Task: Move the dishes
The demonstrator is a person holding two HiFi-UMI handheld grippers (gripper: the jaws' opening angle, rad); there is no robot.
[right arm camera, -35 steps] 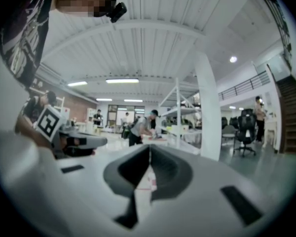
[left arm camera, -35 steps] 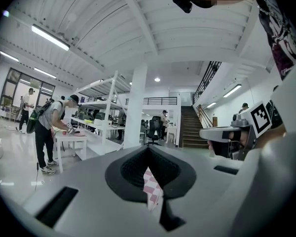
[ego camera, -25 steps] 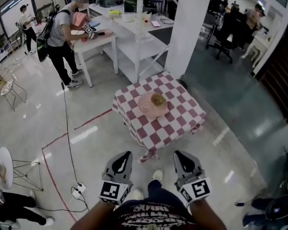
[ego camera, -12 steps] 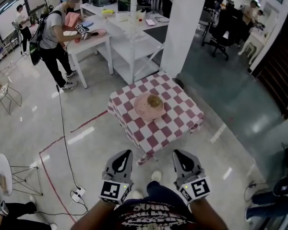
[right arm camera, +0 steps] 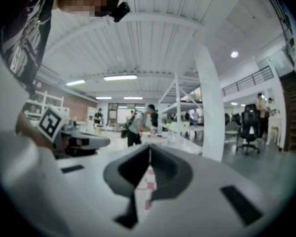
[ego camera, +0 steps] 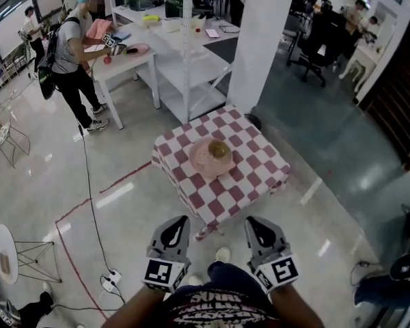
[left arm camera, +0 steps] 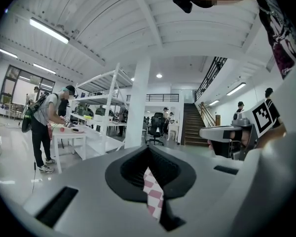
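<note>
Left gripper view has the left gripper (left arm camera: pixel 149 149) with its jaws brought together, tips meeting, nothing pinched between them. Through the diamond-shaped gap behind the tips a strip of the red-and-white checkered tablecloth (left arm camera: pixel 153 192) shows, far beyond the jaws. Right gripper view gives the same reading for the right gripper (right arm camera: pixel 149 151): jaws closed tip to tip and empty, with a sliver of the cloth (right arm camera: pixel 149 184) seen through its gap.

From the head view, the left gripper (ego camera: pixel 175 228) and right gripper (ego camera: pixel 256 227) are held side by side low in the frame, both on the near side of the small checkered table (ego camera: pixel 254 171) and well apart from it, touching neither the cloth nor any dish.

A pink plate (ego camera: pixel 201 161) lies near the middle of the checkered table. On the plate, toward the far side of the table, sits a small round brownish dish (ego camera: pixel 219 149); what it holds cannot be made out.

Beyond the checkered table stand a white pillar (ego camera: pixel 266 39) and white shelving (ego camera: pixel 188 46). Far to the table's left a person (ego camera: pixel 68 53) leans over a white work table (ego camera: pixel 126 60).
</note>
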